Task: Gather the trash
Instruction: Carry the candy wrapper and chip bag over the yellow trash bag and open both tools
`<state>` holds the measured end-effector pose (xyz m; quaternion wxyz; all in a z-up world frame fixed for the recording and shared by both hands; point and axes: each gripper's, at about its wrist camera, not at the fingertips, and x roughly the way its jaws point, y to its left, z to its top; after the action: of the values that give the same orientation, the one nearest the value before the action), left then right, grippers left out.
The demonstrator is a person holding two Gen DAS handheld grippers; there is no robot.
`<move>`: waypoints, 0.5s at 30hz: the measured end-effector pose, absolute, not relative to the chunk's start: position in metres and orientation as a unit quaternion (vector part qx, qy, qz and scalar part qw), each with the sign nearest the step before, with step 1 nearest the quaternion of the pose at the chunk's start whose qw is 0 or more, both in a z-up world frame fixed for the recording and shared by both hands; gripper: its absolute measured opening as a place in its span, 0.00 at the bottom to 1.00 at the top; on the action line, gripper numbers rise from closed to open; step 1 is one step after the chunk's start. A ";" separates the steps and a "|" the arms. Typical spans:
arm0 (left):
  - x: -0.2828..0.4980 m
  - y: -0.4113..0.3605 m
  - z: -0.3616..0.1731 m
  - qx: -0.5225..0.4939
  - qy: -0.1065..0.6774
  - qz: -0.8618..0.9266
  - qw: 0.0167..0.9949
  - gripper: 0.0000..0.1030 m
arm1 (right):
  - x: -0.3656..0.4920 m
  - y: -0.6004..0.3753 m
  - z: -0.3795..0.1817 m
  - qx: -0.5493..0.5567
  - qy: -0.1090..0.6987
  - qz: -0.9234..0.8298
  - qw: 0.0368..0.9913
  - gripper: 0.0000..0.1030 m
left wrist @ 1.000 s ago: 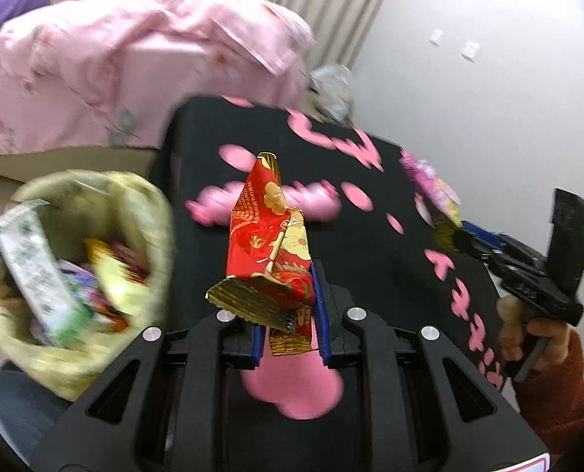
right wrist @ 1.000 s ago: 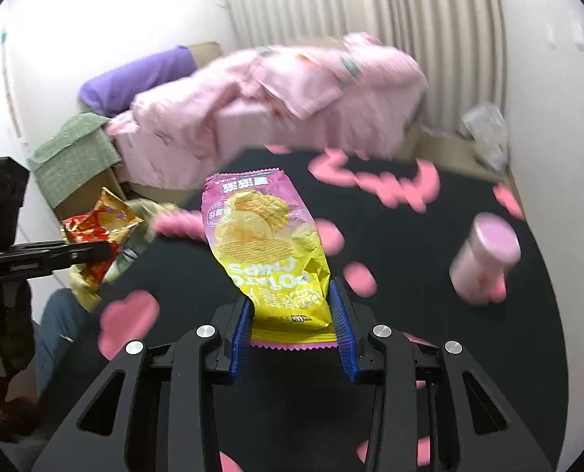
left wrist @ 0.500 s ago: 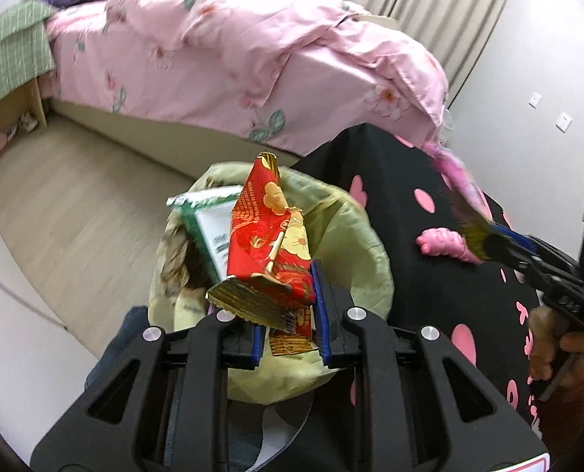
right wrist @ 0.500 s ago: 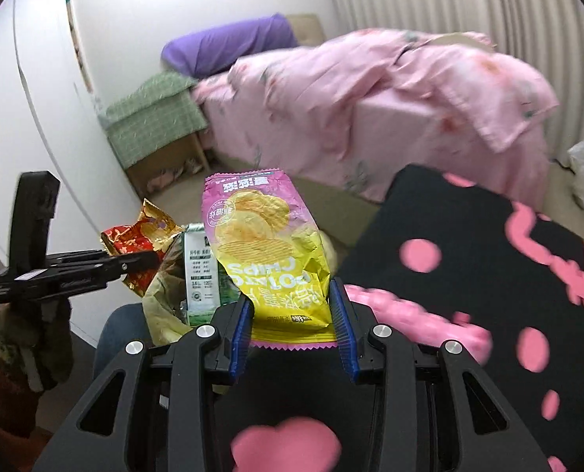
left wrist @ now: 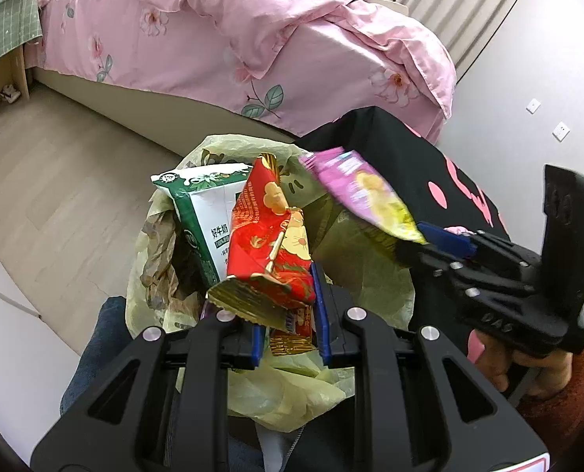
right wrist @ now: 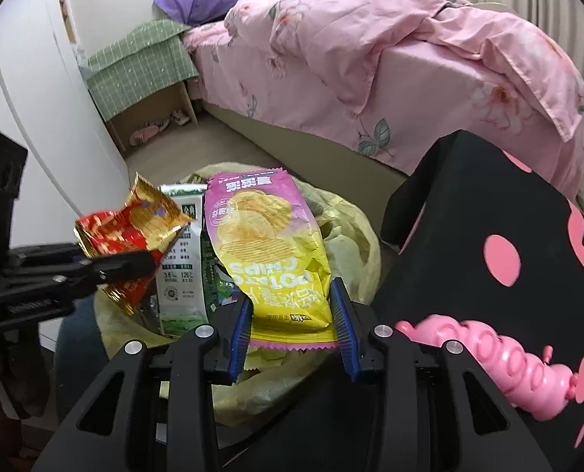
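With both wrappers held over the bag [left wrist: 166, 244], release is the step in hand. The left gripper [left wrist: 288, 314] is clamped on the red wrapper [left wrist: 270, 244]; the right gripper [right wrist: 292, 314] is closed on the chips bag [right wrist: 268, 244], which stands up between its pads. Both items hang above the bag's mouth, beside the milk carton [left wrist: 205, 212] already inside. Each should be lowered clear of the rim before the jaws are opened, one at a time, so nothing is snagged on the carton or dropped beside the table [right wrist: 469, 204] edge.
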<state>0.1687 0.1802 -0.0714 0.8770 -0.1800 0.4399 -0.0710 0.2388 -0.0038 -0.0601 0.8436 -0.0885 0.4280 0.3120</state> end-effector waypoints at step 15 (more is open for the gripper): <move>0.176 0.195 -0.074 -0.232 0.427 -0.064 0.872 0.59 | 0.224 0.000 -0.071 -0.156 0.407 0.307 0.846 0.49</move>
<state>0.1761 0.1949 -0.0739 0.8718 -0.2323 0.4265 -0.0636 0.2239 0.0002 -0.0707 0.8457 -0.1561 0.4074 0.3072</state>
